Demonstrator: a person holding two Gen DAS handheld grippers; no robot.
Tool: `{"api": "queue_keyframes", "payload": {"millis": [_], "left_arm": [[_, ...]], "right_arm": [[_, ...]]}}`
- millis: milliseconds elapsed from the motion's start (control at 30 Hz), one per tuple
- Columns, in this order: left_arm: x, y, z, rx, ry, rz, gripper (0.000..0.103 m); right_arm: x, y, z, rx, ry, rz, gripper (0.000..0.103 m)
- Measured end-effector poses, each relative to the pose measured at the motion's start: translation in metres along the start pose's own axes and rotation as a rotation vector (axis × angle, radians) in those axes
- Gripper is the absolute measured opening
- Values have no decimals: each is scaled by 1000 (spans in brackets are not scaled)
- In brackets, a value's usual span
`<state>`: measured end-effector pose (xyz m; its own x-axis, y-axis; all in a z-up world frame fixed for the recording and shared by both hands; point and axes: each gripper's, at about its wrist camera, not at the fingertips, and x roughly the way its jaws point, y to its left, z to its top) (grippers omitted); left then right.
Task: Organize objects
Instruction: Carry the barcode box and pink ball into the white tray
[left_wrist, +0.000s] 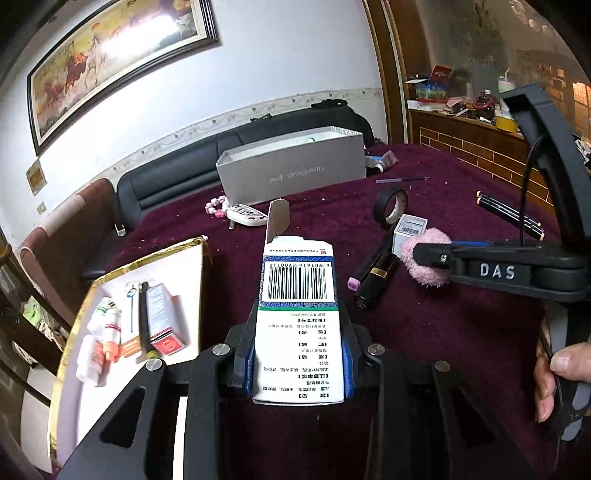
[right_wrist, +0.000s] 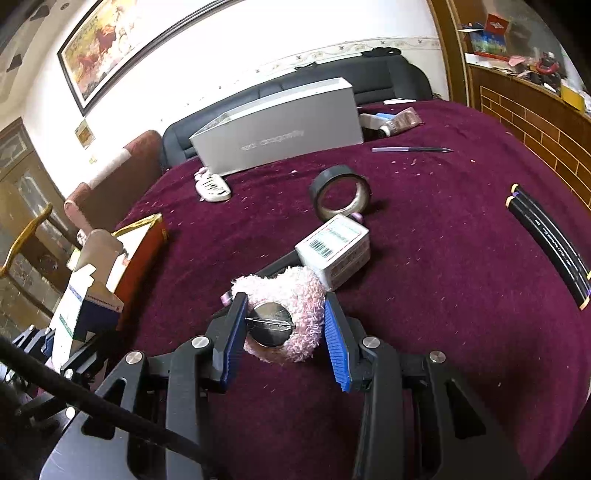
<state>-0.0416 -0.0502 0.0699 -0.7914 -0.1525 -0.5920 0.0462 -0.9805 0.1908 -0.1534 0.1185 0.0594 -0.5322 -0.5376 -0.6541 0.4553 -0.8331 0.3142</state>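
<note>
2 grippers clamped, left gripper (left_wrist: 299, 354) on carton (left_wrist: 299, 295), right gripper (right_wrist: 284, 332) on pink puff (right_wrist: 288, 314), marker (left_wrist: 369, 266) half hidden.

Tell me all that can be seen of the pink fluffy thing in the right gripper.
The pink fluffy brooch is a soft, round puff of pale pink plush. Its back faces the camera and carries a round silver metal disc with a pin bar across it. It sits between the blue-padded fingers of the right gripper, above the dark red tablecloth. Behind it, a small white barcode box lies close.
</note>
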Motion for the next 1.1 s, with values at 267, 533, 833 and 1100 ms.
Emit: {"api": "queue_keyframes", "payload": {"millis": [267,533,833,1100], "left_arm": [[-27,21,-15,-16,-29,30,29],[-41,45,-30,-61,-39,54,29],[-51,76,-43,-110,-48,83,29],[-51,126,-61,-205,-28,113,29]], "right_arm": [[-14,34,-19,-21,15,43,38],[-22,77,-35,-67,31,93,38],[-25,133,-45,-163,40,124,38],[-22,184,-55,-240,56,157,38]]}}
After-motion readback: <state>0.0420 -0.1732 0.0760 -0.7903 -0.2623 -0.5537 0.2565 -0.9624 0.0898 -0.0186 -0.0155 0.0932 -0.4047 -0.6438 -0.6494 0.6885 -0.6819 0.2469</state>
